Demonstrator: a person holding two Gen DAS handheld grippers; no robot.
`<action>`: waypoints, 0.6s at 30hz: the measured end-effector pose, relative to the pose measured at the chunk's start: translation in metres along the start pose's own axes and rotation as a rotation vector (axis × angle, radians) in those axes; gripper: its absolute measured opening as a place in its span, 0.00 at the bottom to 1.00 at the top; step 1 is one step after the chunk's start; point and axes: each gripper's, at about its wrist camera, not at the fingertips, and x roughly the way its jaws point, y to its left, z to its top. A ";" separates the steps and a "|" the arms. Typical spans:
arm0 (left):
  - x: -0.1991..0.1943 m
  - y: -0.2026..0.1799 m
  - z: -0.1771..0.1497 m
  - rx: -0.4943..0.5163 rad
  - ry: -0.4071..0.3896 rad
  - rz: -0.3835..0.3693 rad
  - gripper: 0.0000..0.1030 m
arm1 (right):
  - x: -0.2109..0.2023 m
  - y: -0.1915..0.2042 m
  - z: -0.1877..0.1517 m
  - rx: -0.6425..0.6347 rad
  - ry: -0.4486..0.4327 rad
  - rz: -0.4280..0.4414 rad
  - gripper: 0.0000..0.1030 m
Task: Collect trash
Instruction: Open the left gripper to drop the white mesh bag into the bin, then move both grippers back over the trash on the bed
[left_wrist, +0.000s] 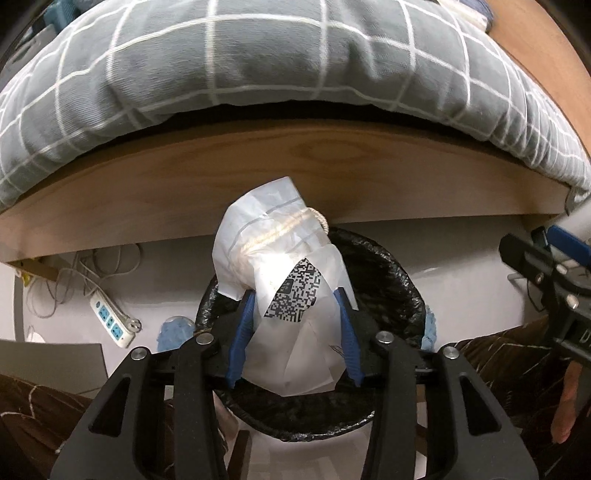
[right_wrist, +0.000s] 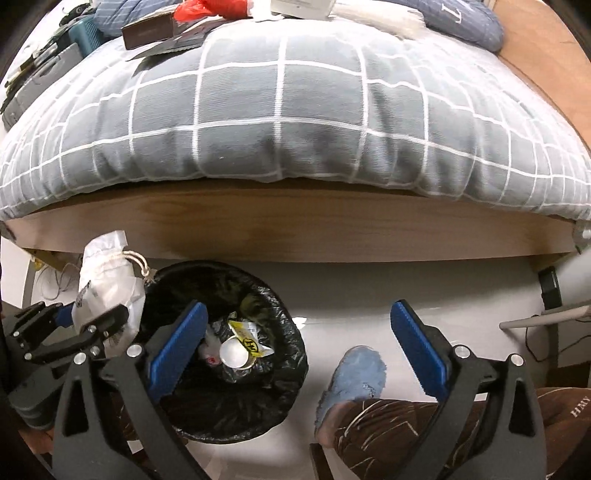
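A crumpled white paper bag with a rope handle and a QR code label sits between the blue pads of my left gripper, which is shut on it. Bag and gripper hang over the black-lined trash bin on the floor beside the bed. From the right wrist view, the bag in the left gripper is above the bin's left rim. The bin holds a yellow wrapper and a white round lid. My right gripper is open and empty, above the bin's right side and the floor.
The wooden bed frame with a grey checked quilt runs just behind the bin. A power strip and cables lie on the floor to the left. A blue slipper and a person's brown trouser leg are right of the bin.
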 end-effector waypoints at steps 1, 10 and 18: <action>0.001 0.000 0.000 0.001 -0.001 0.001 0.48 | 0.000 0.000 0.000 0.000 -0.001 -0.001 0.93; -0.013 0.007 0.003 -0.017 -0.074 0.065 0.84 | -0.015 0.005 0.008 0.000 -0.062 -0.018 0.93; -0.042 0.008 0.012 -0.021 -0.160 0.107 0.94 | -0.047 0.004 0.016 0.014 -0.174 -0.002 0.93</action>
